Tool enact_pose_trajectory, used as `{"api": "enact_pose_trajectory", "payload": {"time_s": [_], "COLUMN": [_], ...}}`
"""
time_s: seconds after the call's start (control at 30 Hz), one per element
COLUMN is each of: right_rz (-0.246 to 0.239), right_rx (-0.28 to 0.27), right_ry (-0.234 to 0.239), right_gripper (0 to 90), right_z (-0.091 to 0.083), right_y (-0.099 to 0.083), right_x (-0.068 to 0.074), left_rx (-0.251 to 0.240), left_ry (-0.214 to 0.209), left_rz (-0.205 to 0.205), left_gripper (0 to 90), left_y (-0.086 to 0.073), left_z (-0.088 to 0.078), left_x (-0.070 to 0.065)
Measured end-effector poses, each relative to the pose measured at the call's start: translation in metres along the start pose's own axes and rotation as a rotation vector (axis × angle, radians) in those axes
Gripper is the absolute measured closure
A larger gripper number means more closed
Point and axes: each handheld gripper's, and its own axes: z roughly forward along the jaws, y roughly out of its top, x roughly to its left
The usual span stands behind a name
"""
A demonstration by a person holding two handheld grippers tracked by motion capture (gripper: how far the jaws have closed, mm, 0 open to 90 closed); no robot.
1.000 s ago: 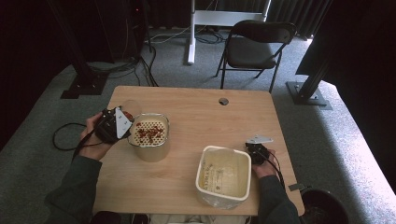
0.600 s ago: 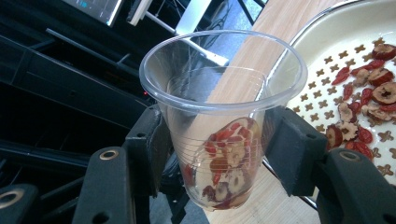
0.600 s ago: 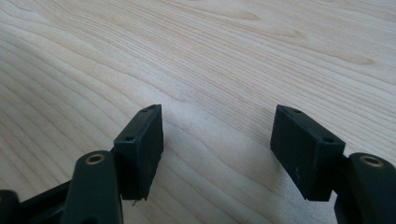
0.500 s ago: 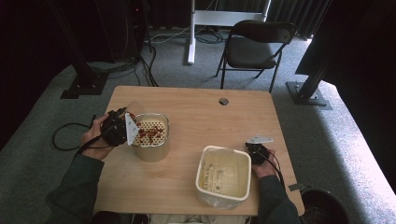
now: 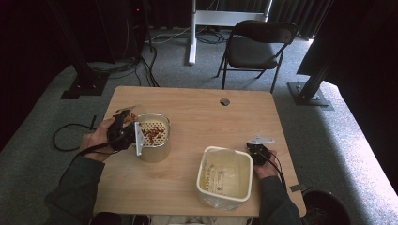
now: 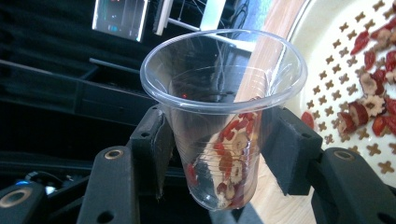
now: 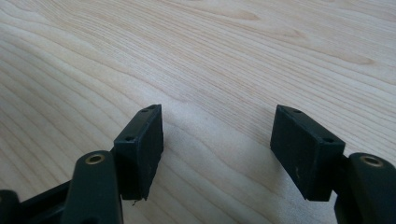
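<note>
Cup: clear plastic cup (image 6: 223,112) is sitting between the jaws of the left gripper (image 6: 223,154), tipped toward the perforated strainer (image 5: 154,131); the high view puts it at the strainer's left rim, near the table's left edge.
Left jaws: having just been closing, they are pressing the cup's thin wall on both sides, about half open around it.
Right jaws: the right gripper (image 7: 217,144) is standing wide with nothing between its pads, hovering over bare wood just right of the white tub (image 5: 224,176).
Contents: red dried fruit slices (image 6: 231,156) are clinging low inside the cup; more slices (image 6: 369,100) are lying on the strainer floor.
Risk, crushing: the wall is looking flimsy, so a tighter squeeze is likely to buckle it and pop slices out.
Risk, spilling: the cup's mouth seems to be sitting at the rim rather than well over the strainer, so slices may be landing on the table (image 5: 197,105).
Risk, sticking: the slices are looking tacky and may be staying put despite the tilt.
Textures: cup glossy and ribbed at its lip; strainer pale, punched with cross-shaped holes; tub matte, rounded-square; table light wood grain.
</note>
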Motion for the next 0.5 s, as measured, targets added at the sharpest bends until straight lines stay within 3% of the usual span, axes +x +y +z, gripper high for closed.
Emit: {"api": "enact_pose_trajectory", "payload": {"time_s": [0.13, 0.3, 0.5], "right_rz": [0.0, 0.0, 0.0], "right_rx": [0.0, 0.0, 0.0], "right_ry": [0.0, 0.0, 0.0], "right_gripper": [33.8, 33.8, 33.9], "right_z": [0.0, 0.0, 0.0], "right_y": [0.0, 0.0, 0.0], "right_x": [0.0, 0.0, 0.0], "left_rx": [0.014, 0.036, 0.038], "left_ry": [0.012, 0.039, 0.049], "left_rz": [0.075, 0.202, 0.286], "left_gripper": [46.1, 46.1, 46.3], "left_y": [0.003, 0.007, 0.01], "left_z": [0.001, 0.001, 0.001], "left_x": [-0.004, -0.012, -0.019]}}
